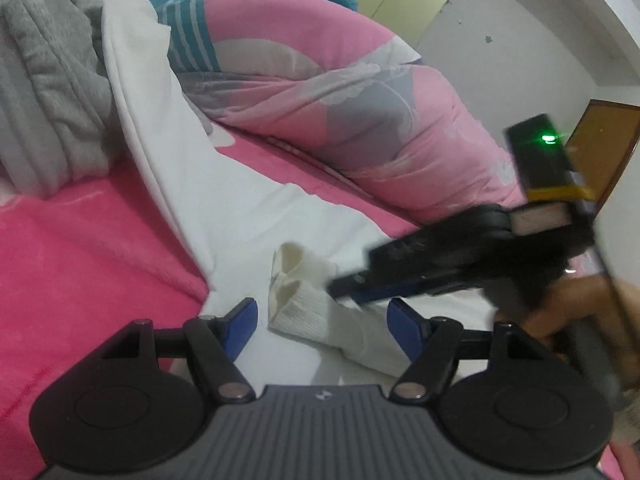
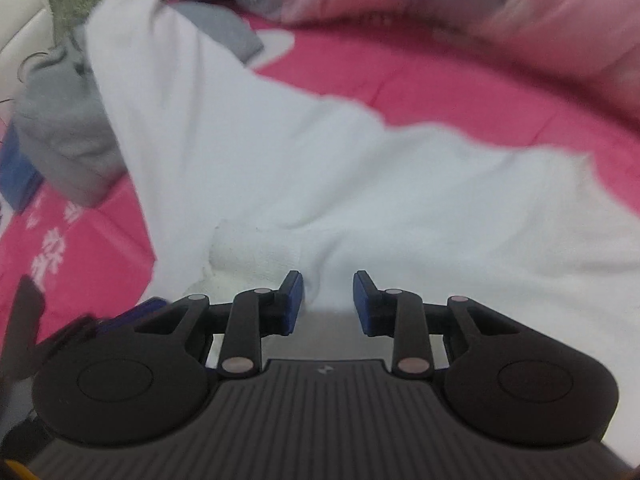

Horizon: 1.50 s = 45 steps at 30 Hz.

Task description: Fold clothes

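Note:
A white long-sleeved garment [image 1: 224,196] lies spread on the pink bed [image 1: 80,256]. Its two ribbed cuffs [image 1: 296,296] lie stacked just ahead of my left gripper [image 1: 324,326], which is open with the sleeve between its blue pads. My right gripper [image 1: 352,292] reaches in from the right, blurred, its tips at the cuffs. In the right wrist view the right gripper [image 2: 329,300] is open over the white garment [image 2: 320,168], with a ribbed cuff [image 2: 256,256] just ahead to the left.
A rolled pink quilt [image 1: 340,92] lies behind the garment. A grey fleece garment [image 1: 44,88] is piled at the left, also in the right wrist view [image 2: 68,136]. A white wall [image 1: 540,40] and a wooden board [image 1: 600,152] stand at the right.

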Available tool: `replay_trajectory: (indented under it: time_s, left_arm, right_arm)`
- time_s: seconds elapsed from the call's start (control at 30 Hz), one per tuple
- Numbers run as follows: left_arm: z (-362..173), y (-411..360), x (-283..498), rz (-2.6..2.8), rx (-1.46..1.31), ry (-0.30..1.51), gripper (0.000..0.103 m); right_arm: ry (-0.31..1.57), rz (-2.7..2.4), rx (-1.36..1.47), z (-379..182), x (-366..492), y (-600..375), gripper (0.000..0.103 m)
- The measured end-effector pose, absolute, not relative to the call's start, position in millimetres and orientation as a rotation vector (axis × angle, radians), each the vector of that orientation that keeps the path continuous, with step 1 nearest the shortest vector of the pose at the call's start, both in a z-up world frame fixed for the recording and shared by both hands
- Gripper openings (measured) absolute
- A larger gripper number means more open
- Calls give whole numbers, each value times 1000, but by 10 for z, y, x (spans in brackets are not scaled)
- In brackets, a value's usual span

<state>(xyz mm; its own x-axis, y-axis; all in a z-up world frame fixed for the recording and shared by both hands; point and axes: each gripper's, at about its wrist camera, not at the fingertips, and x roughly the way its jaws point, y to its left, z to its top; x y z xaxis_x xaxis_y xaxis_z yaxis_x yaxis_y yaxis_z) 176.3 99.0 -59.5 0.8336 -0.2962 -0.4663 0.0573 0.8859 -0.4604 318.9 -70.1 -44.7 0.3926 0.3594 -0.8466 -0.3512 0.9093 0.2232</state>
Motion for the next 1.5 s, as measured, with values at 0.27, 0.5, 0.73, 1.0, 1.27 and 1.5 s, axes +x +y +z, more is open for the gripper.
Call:
replay_trajectory:
  time_s: [0.27, 0.5, 0.73, 1.0, 1.27, 1.5]
  left_arm:
    - [-577, 949, 1699, -245, -420, 511, 72]
    - [-653, 718, 1687, -309, -330, 568, 73]
    - [-736, 708, 1748, -296, -341, 607, 73]
    - [-749, 687, 1763, -293, -328, 617, 73]
    - [-675, 704, 1690, -273, -316, 625, 73]
    - [-581, 732, 1608, -252, -309, 633, 73]
  right_arm:
    - [704, 272, 249, 409, 2578, -1897, 27]
    - [707, -79, 132, 433, 1302, -3253, 28]
    - [840, -83, 70, -334, 534, -3468, 27]
    - [857, -104, 152, -569, -610, -3643, 25]
    - [943, -64, 72, -411, -1501, -3482, 26]
    - [819, -50, 131, -230, -1530, -3502, 26]
